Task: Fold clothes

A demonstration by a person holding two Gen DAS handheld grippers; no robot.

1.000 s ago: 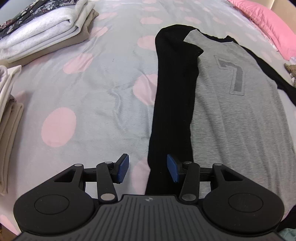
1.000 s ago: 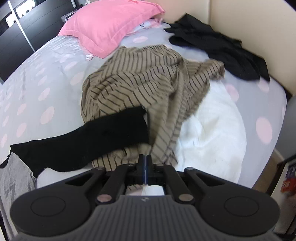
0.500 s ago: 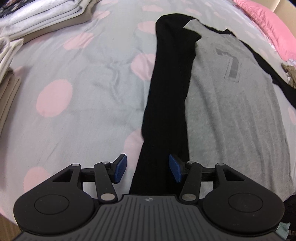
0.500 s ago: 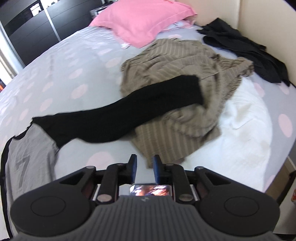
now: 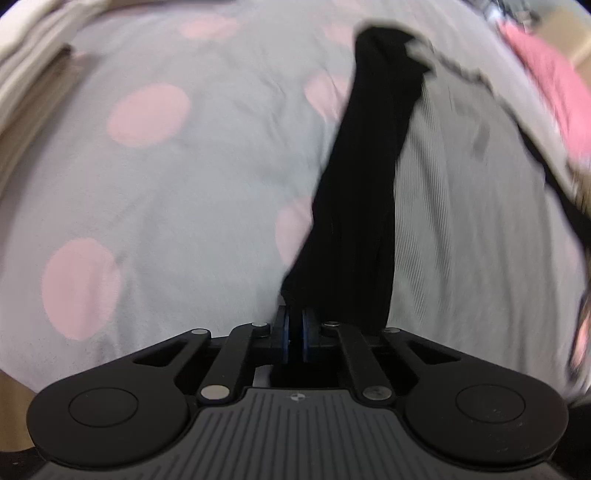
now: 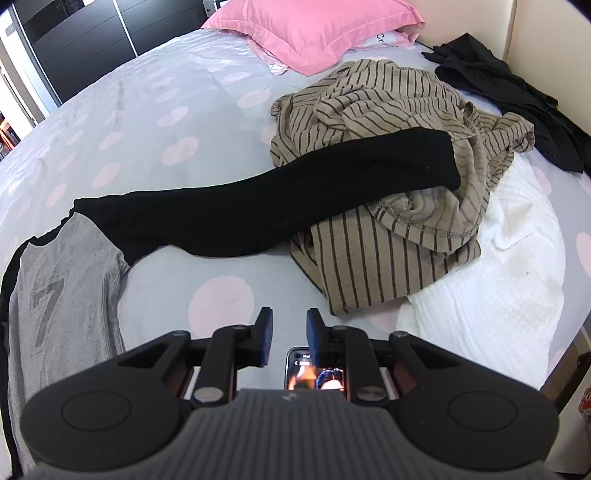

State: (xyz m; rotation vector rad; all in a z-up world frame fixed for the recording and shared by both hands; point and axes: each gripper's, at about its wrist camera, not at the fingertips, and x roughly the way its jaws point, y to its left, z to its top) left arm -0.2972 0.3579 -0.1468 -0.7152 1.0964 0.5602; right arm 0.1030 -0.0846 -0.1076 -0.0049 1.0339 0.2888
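A grey long-sleeved shirt (image 6: 66, 280) with a "7" on it and black sleeves lies flat on the spotted bedsheet (image 5: 184, 206). Its left black sleeve (image 5: 369, 166) is folded along the grey body (image 5: 480, 221). My left gripper (image 5: 294, 314) is shut on this sleeve's near end; the view is blurred. The other black sleeve (image 6: 295, 199) stretches out to the right, its cuff resting on a striped beige garment (image 6: 388, 110). My right gripper (image 6: 289, 317) stands open over the sheet, short of that sleeve, with nothing between its fingers.
A white textured blanket (image 6: 498, 295) lies under the striped pile, with a black garment (image 6: 517, 85) by the wall. A pink pillow (image 6: 314, 26) sits at the head of the bed. Folded clothes (image 5: 33, 55) are stacked at the far left. A phone (image 6: 316, 373) lies under the right gripper.
My left gripper went from open around the folded black sleeve to shut on its end. My right gripper opened and drew back from the striped pile, bringing the whole outstretched sleeve into view.
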